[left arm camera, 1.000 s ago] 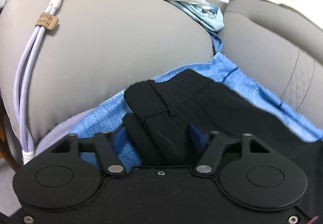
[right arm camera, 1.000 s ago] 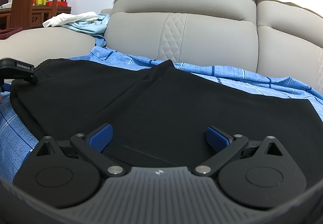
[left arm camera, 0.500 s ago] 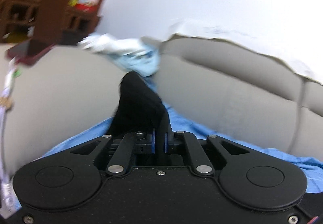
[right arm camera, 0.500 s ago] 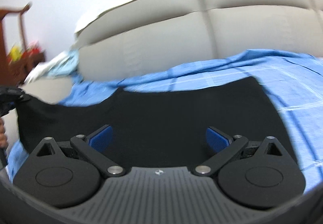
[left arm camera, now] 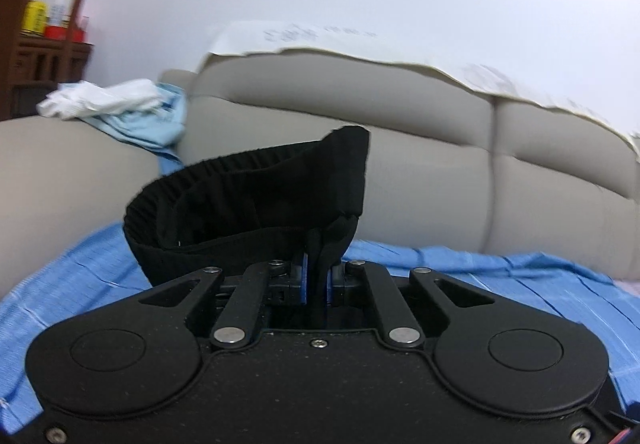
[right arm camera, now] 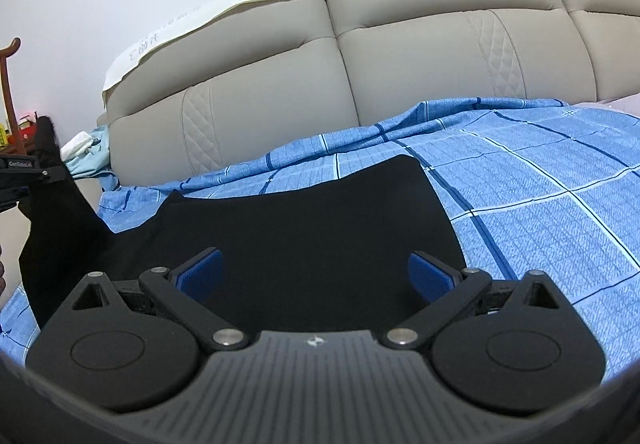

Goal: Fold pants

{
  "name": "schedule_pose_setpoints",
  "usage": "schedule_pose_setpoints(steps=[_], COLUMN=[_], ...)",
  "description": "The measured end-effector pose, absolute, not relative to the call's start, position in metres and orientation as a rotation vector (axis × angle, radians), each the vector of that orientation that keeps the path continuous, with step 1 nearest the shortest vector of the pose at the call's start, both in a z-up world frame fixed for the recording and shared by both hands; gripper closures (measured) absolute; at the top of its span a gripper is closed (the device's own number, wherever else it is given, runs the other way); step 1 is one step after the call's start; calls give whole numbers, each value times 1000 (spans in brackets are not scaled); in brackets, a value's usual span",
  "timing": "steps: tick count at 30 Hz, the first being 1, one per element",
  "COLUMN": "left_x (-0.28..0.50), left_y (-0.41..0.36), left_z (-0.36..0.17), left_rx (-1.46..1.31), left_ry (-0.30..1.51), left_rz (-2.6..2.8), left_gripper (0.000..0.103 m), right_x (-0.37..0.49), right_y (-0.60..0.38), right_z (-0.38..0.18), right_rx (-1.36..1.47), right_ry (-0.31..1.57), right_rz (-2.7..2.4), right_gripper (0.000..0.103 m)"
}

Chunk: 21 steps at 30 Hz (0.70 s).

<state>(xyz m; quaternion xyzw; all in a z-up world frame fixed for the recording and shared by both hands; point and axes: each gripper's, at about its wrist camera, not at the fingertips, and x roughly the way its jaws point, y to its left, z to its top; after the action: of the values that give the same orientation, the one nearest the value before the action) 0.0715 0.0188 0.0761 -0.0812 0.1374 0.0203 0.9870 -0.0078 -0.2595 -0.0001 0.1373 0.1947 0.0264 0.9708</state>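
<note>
The left gripper (left arm camera: pixel 316 280) has its fingers clamped on the waistband of the black pants (right arm camera: pixel 304 240), lifting that end off the blue sheet (right arm camera: pixel 540 204) on the sofa (right arm camera: pixel 360 56). The right gripper (right arm camera: pixel 316 276) hovers near, fingers apart and empty. The cloth looks soft, light and limp, so it should be held at a hem or corner.

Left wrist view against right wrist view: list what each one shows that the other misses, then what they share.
Only the left wrist view shows the left tool shut on the ribbed waistband of the black pants, lifted off the blue sheet.

Only the right wrist view shows the right tool open over the pants, most of which lie spread flat, and the sheet's checked pattern.

Both show the pants, the sheet, the grey sofa back, and the white and pale blue cloths on the armrest.
</note>
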Motion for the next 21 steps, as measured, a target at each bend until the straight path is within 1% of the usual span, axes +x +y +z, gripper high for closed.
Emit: schedule_pose_setpoints(steps=[4,7,11,13,14,15,17,18,20,21], left_x=[69,73,73,65,62,54,43,38,26,12], left_y=[-19,-56,-108,-126,-132,-135,-136,-134,-124,-120], left_z=[74,72,51,36,28,22,13,12,14,15], left_rx=[-120,-40,128,199,219,223,210,201,171,157], left_ry=[317,387,514,547,573,595,611,611,602,592], left_rz=[-123,-326,-553,-604,-628,-642,-649,-647,-650,-653], left_gripper=[96,95,94,91,89,84,80,71,58,57], right_x=[-11,-14,-22,-26,-29,-31,-34,-35,-36,-36], right_y=[-263,-268,-280,-289,-293,-297,-304,-306,-309,-309], right_z=[-1,1,3,2,1,0,-2,-3,-3,-4], right_rx=[289,291,300,315,321,327,336,339,341,343], right_ry=[389,381,371,371,373,376,382,384,385,386], right_rz=[43,20,-37,-73,-87,-101,-118,-121,-124,-120], right_gripper=[0,0,0,0,0,0,0,0,0,0])
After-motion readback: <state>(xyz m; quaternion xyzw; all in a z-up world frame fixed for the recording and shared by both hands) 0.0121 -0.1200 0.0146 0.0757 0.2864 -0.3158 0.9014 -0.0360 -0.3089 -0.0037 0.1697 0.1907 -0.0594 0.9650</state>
